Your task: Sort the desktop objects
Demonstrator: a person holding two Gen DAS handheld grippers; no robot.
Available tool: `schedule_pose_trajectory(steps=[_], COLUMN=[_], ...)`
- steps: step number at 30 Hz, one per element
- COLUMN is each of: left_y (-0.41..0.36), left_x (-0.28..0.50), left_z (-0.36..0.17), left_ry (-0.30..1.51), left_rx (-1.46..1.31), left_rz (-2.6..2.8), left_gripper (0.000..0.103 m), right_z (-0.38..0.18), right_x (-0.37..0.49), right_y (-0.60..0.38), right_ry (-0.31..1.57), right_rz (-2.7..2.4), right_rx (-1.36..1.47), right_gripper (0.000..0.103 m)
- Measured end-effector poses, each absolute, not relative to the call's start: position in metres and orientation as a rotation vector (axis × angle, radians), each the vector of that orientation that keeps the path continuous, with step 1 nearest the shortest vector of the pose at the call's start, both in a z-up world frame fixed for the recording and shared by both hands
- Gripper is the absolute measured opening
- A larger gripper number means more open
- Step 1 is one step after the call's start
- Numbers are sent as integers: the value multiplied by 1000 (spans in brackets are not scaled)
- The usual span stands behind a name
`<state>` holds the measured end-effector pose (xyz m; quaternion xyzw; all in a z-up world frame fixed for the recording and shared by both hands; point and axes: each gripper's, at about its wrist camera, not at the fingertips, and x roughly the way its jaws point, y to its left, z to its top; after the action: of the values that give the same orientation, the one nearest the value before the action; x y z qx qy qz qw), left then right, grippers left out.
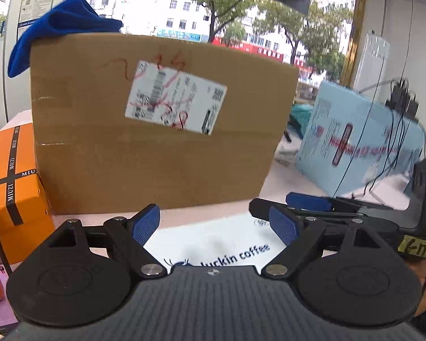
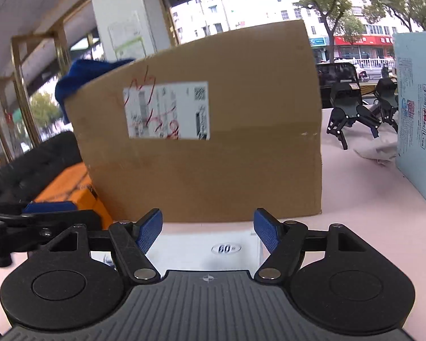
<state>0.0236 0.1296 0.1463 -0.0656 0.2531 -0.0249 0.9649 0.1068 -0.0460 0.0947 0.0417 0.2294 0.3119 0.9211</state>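
A white box printed "luckin coffee" lies on the table in front of a big cardboard box. My left gripper is open, its blue pads standing wide on either side of the white box with gaps. My right gripper is narrower, its pads against both sides of the white box, which carries a "60" sticker. In the left wrist view the right gripper reaches in from the right at the box's far corner. The left gripper shows at the left edge of the right wrist view.
A blue cloth hangs over the cardboard box's top left corner. An orange MIUZI box stands at the left. A light blue carton with black cables lies at the right. Two spare grippers rest further back.
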Motion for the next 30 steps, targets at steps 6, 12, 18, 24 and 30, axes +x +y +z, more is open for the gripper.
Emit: schedule_pose_trajectory(steps=[6, 12, 18, 24, 30], left_y=[121, 115, 110, 113, 109], left_x=[32, 39, 40, 42, 41], left_z=[136, 122, 115, 109, 106], left_ry=[595, 685, 689, 644, 619], left_rx=[-57, -41, -1, -6, 7], left_rz=[19, -24, -3, 21, 43], left_gripper=[50, 19, 19, 19, 18], right_z=[98, 93, 81, 76, 73], right_x=[93, 81, 87, 82, 86], right_y=[-43, -26, -19, -15, -18], right_ry=[453, 493, 513, 471, 462], right_rz=[617, 689, 665, 647, 671], right_rx=[7, -82, -98, -129, -117], right_gripper=[39, 12, 9, 8, 8])
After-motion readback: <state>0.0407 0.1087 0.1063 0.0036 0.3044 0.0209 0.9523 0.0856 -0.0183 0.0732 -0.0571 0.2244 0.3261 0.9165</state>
